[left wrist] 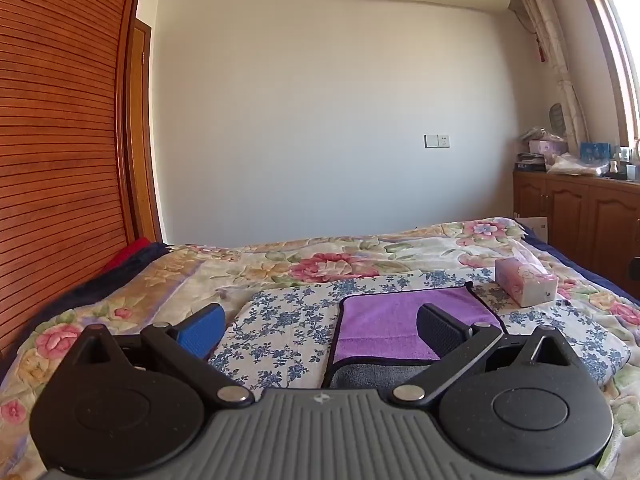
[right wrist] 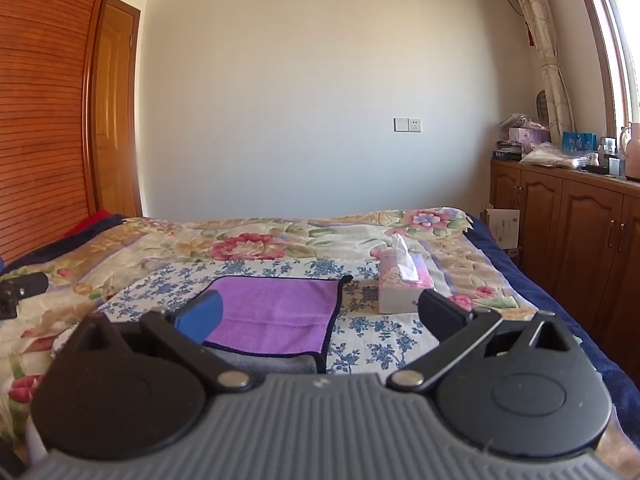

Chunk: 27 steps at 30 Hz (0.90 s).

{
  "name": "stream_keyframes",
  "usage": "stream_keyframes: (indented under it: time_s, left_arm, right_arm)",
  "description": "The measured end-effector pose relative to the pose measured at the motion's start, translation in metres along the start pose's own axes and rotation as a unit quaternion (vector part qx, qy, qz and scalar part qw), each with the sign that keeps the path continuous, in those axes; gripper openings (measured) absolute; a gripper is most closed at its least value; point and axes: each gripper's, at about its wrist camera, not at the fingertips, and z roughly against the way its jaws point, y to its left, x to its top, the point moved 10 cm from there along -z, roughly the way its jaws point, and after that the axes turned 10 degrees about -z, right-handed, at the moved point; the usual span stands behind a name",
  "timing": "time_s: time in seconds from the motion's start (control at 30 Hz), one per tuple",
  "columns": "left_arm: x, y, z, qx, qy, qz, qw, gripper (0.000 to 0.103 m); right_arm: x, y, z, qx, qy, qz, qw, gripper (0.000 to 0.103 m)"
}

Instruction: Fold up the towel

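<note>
both grippers' fingers spread wide, holding nothing — left gripper [left wrist: 320,330] and right gripper [right wrist: 320,316] hover above the purple towel [right wrist: 276,312] — tissue box [right wrist: 402,288] just beside it.

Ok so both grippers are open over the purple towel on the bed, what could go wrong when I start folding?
1. The towel lies on a soft blue-flowered cloth; the fingers may pinch that layer too.
2. The tissue box sits just past the towel's right corner; the right gripper could knock it.
3. The towel's near edge already shows a grey underside, so the fold may come out uneven.
</note>
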Motion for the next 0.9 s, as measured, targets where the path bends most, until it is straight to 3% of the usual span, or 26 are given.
stream_keyframes:
  time_s: [0.9]
  left_arm:
    - [0.0003, 0.0005, -0.0004, 0.001, -0.002, 0.000, 1.0000, 0.103]
  right_arm:
    - [0.0009, 0.0009, 0.0008, 0.000, -0.001, 0.000, 1.000, 0.103]
